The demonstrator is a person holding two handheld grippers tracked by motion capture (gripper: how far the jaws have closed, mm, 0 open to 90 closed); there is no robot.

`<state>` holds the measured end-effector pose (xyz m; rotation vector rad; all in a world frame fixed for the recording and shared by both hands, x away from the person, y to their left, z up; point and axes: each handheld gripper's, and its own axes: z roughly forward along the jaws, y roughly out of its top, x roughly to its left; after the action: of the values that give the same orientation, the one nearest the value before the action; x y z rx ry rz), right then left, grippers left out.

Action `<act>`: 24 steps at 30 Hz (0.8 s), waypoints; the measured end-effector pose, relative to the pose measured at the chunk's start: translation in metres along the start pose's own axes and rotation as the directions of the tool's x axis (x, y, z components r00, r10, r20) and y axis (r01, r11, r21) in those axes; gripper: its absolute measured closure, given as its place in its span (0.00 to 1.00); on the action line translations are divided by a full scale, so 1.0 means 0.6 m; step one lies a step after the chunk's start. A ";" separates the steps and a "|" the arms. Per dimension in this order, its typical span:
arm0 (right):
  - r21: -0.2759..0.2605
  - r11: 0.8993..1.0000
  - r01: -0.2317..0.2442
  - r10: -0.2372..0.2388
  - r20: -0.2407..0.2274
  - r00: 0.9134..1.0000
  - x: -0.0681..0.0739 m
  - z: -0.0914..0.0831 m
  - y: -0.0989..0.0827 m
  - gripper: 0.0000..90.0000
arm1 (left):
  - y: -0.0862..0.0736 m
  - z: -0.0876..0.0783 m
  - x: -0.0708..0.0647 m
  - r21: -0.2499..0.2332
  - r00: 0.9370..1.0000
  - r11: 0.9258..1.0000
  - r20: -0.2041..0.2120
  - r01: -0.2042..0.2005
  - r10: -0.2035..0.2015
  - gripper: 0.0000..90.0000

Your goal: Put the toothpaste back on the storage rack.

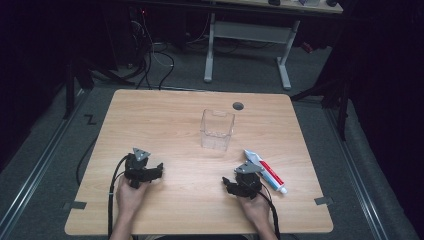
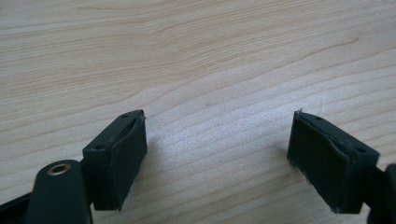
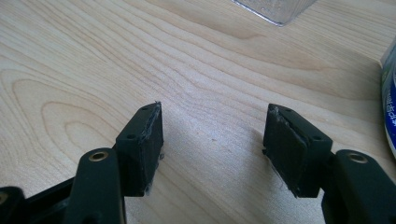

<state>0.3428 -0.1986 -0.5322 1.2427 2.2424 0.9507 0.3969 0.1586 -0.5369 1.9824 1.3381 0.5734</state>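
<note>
Bench [image 1: 170, 120] of pale wood, seen from the high view, carried a clear plastic container [image 1: 217, 130] standing upright just past its centre, toward twelve o'clock. Toothpaste tube [image 1: 265, 171], white with red and blue print, lay flat at about four o'clock from the container, cap end pointing toward five o'clock. Right gripper [image 1: 231, 183], held in the person's right hand [image 1: 256, 206], rested on the bench just beside the tube, at its nine o'clock side; whether it touched the tube could not be told. Left gripper [image 1: 159, 169], held in the left hand [image 1: 129, 196], sat on the bench at about seven o'clock from the container, well apart from the tube. Dark round hole [image 1: 238, 106] marked the bench near its far edge.

Left gripper view: left gripper [image 2: 217, 149], jaws spread wide, nothing between the pads [image 2: 128, 161]; bare wood grain of the bench [image 2: 196, 60] beneath and ahead.

Right gripper view: right gripper [image 3: 214, 140], jaws spread wide, nothing between them, bench [image 3: 84, 60] under them. Corner of the clear container [image 3: 275, 8] showed at twelve to one o'clock. Edge of the toothpaste tube [image 3: 388, 112] showed at three o'clock, outside the jaws and apart from them.
</note>
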 end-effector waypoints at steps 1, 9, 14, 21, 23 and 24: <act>0.000 1.000 0.001 -0.001 -0.001 1.000 0.000 0.000 0.000 0.42 | 0.000 0.000 0.000 0.000 1.000 1.000 0.000 0.000 0.000 0.22; 0.001 1.000 -0.001 0.001 0.001 1.000 0.000 0.000 0.000 0.42 | 0.000 0.000 0.000 0.000 1.000 1.000 0.000 0.000 0.000 0.22; 0.002 1.000 -0.002 0.002 0.000 1.000 0.000 0.000 0.000 0.42 | 0.000 0.000 0.000 -0.001 1.000 1.000 -0.001 0.000 0.000 0.22; 0.002 1.000 -0.001 0.001 -0.003 1.000 0.001 0.000 0.000 0.42 | 0.000 0.000 0.000 0.000 1.000 1.000 0.002 -0.001 0.001 0.22; 0.002 1.000 -0.002 0.002 -0.003 1.000 0.000 0.000 0.000 0.42 | 0.000 0.000 0.000 0.000 1.000 1.000 0.002 -0.001 0.001 0.22; 0.002 1.000 -0.002 0.002 -0.003 1.000 0.000 0.000 0.000 0.42 | 0.000 0.000 0.000 0.000 1.000 1.000 0.002 -0.001 0.001 0.22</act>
<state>0.3426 -0.1986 -0.5321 1.2457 2.2457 0.9522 0.3966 0.1585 -0.5368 1.9836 1.3362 0.5714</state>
